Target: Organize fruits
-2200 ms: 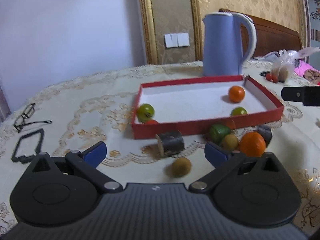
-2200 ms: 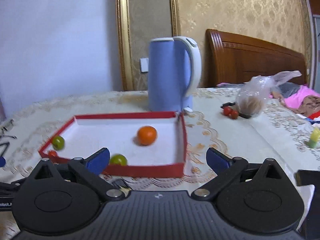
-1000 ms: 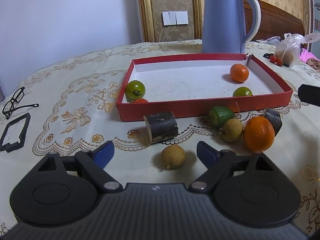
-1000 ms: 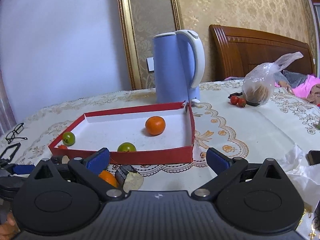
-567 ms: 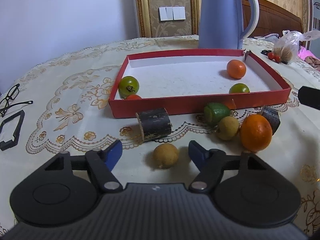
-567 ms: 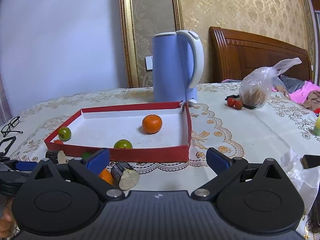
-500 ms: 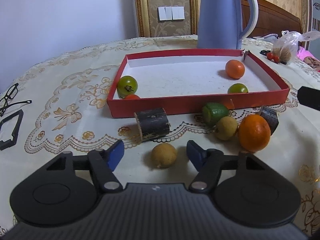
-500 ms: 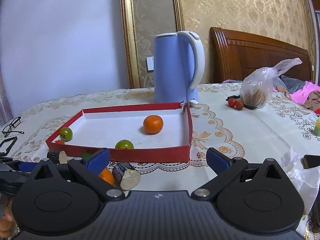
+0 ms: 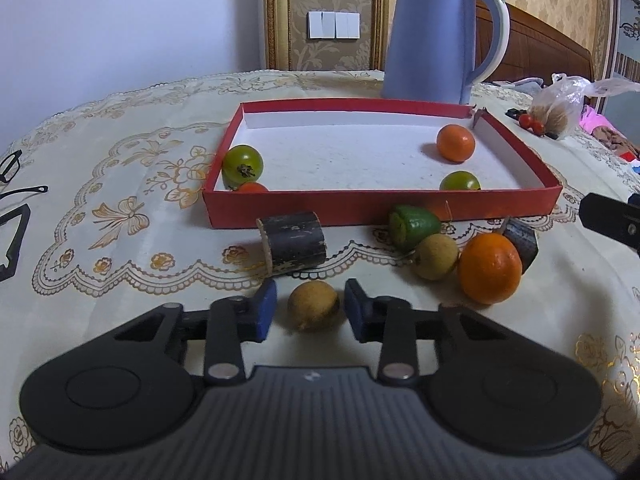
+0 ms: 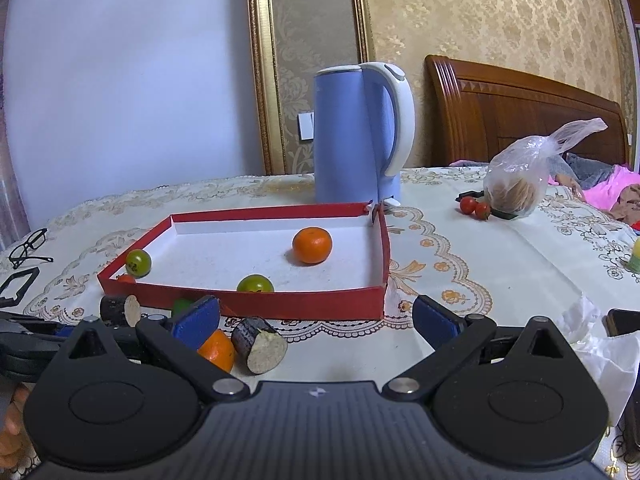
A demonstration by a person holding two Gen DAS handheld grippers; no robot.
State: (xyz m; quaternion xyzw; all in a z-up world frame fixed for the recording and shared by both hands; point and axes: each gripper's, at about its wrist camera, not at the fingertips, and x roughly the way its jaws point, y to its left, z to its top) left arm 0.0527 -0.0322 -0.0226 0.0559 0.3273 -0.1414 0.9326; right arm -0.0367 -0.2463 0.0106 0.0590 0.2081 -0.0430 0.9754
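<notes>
Between blue pads of left gripper — small tan round fruit on tablecloth, pads closed in on both sides, pinching it. Jaws have just been closing. Just beyond: dark sugarcane piece, then red tray holding orange and green tomatoes. Right gripper spread wide, nothing between pads — near tray's front wall. Blue kettle behind tray.
</notes>
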